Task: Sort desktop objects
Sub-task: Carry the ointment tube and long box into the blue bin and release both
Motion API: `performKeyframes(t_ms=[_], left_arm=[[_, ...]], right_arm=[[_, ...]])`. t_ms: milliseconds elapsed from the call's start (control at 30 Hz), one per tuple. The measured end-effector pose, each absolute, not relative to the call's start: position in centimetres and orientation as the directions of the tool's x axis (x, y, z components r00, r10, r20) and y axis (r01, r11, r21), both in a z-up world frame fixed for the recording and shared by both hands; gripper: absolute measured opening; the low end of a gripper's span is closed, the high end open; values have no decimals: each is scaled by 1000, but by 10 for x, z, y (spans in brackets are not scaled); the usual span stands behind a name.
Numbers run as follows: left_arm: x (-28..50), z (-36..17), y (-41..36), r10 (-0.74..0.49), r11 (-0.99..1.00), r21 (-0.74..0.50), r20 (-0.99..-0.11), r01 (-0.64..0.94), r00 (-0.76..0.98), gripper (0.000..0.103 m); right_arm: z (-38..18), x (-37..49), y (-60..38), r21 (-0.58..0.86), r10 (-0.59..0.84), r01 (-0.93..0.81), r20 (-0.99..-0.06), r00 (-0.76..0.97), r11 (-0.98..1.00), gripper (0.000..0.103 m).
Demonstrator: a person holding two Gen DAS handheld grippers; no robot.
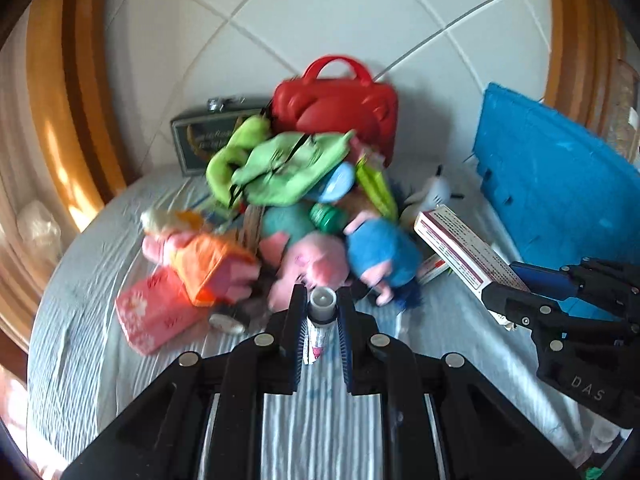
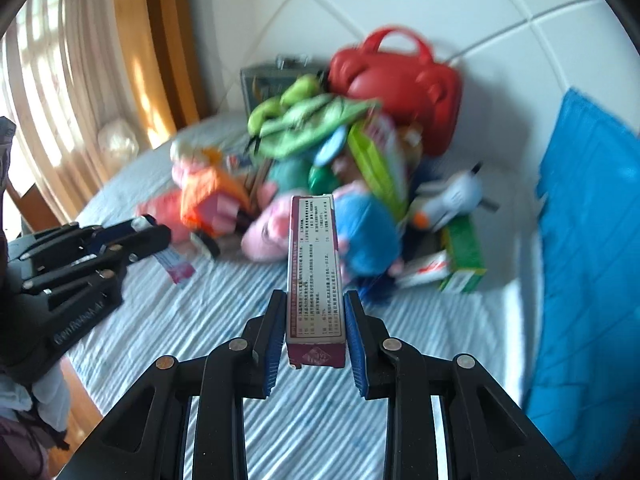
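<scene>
My left gripper [image 1: 321, 300] is shut on a small white tube with a grey cap [image 1: 320, 312], held above the striped cloth. It also shows at the left of the right wrist view [image 2: 150, 228]. My right gripper [image 2: 314, 304] is shut on a long maroon and white carton [image 2: 316, 276], held end-on; it also shows in the left wrist view [image 1: 464, 256]. Ahead lies a heap of toys: a pink plush [image 1: 316, 264], a blue plush [image 1: 380, 252], a green bag [image 1: 280, 164] and a red case [image 1: 340, 104].
A blue crate [image 1: 560, 188] stands at the right. A dark tin box [image 1: 204, 136] leans on the wall behind the heap. A pink packet [image 1: 152, 312], an orange toy [image 1: 212, 268], a white plush [image 2: 456, 196] and a green box [image 2: 464, 256] lie around. Curtains hang at the left.
</scene>
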State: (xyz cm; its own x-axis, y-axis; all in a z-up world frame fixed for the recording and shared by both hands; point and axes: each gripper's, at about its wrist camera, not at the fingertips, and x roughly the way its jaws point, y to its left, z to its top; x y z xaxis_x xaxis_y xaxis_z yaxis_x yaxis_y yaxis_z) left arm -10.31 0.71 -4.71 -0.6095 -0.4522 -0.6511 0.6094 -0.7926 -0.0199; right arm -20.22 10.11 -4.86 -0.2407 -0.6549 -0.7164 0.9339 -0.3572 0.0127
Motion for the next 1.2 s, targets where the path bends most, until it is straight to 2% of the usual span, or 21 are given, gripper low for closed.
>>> performKeyframes(t_ms=[300,600,767,1000,1200], left_arm=[[-163,30,56,-438,-859,-10,-503,512,-745,15],[-242,108,133,-356,-924,4,-367,381,-859,15],[-293,135,178,-271,-956,-11,-355,294,-895,15],[-357,169,242,-223,-973,24,-327,228,-918,15],[-414,169,279,-207,-976,31,-412,214,-887,15]], right_arm=[[36,-237,157,-47,-702,866,-565,-435,-498,28],[110,-303,240,-75,-633,719,-418,-652,-691,28],[134,-346,287,-80,-572,645,-386,-723,-760,28],[148,-406,343,-91,-486,555,-383,-786,-827,28],[141,-451,370,-106,-424,509,-423,-801,-854,28]])
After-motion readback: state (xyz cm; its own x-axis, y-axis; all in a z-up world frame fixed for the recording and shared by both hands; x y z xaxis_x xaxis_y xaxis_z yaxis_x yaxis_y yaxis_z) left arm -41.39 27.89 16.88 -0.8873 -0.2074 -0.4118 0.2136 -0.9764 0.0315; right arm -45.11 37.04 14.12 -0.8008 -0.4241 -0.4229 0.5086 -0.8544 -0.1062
